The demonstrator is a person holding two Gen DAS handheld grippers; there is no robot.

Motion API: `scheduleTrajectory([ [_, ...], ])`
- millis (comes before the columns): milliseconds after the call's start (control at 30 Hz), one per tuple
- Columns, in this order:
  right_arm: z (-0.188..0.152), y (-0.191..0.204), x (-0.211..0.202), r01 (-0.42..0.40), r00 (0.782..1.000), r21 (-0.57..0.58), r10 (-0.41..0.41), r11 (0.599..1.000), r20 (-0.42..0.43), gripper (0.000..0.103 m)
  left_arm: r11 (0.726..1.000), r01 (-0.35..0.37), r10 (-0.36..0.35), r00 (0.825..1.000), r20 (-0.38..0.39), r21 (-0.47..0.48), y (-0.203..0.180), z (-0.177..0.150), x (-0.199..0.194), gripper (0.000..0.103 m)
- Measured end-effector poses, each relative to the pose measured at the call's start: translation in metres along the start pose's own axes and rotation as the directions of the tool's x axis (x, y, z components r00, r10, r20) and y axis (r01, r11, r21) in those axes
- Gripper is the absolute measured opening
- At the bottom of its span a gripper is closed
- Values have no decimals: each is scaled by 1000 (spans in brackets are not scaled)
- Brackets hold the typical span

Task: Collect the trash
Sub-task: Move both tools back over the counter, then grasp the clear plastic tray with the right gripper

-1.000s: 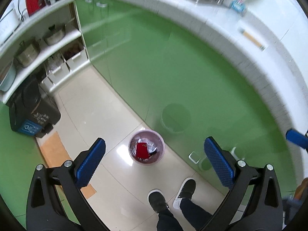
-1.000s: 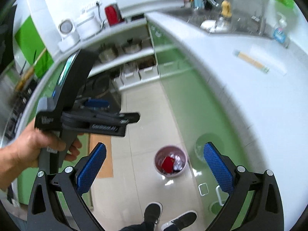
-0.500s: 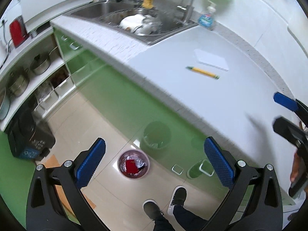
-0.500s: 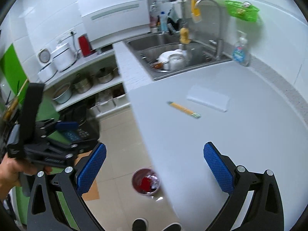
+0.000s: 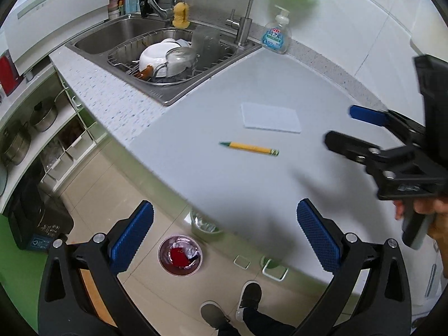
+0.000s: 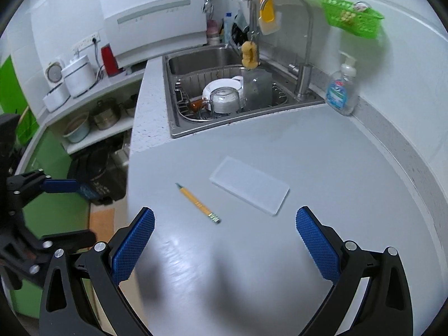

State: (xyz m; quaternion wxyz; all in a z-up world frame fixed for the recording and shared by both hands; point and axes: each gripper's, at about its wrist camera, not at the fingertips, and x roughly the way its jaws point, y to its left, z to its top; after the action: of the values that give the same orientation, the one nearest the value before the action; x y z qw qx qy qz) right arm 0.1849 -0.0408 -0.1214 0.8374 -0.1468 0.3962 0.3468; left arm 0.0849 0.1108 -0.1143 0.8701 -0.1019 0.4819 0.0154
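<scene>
Pencil (image 6: 198, 203) next, lying on the countertop (image 6: 322, 168) beside a white pad (image 6: 250, 185).
My right gripper (image 6: 224, 240) hangs spread wide and empty above it; I'd turn to pinch across the shaft. Left gripper (image 5: 224, 233) is likewise agape over the bin (image 5: 180, 255), which probably already holds rubbish.

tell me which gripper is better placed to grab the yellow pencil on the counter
Right, probably. The right gripper hangs open over the white counter with the yellow pencil just ahead between its fingers. The left gripper is open too, but sits off the counter edge, above the floor.
</scene>
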Motion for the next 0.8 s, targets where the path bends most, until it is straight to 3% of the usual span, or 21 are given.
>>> scheduleTrajectory([
  [300,17,-29,55,-83,993,-142,70,986,-97,97,999,-31,30,999,-12,-43,-18,18,17,100],
  [733,24,-37,112,-218,964,-330,150,919,-218,97,991,-66,61,997,-43,-113,-28,20,35,100],
  [800,24,-34,117,-230,960,-343,154,911,-234,91,990,-68,63,997,-46,-121,-28,21,36,100],
])
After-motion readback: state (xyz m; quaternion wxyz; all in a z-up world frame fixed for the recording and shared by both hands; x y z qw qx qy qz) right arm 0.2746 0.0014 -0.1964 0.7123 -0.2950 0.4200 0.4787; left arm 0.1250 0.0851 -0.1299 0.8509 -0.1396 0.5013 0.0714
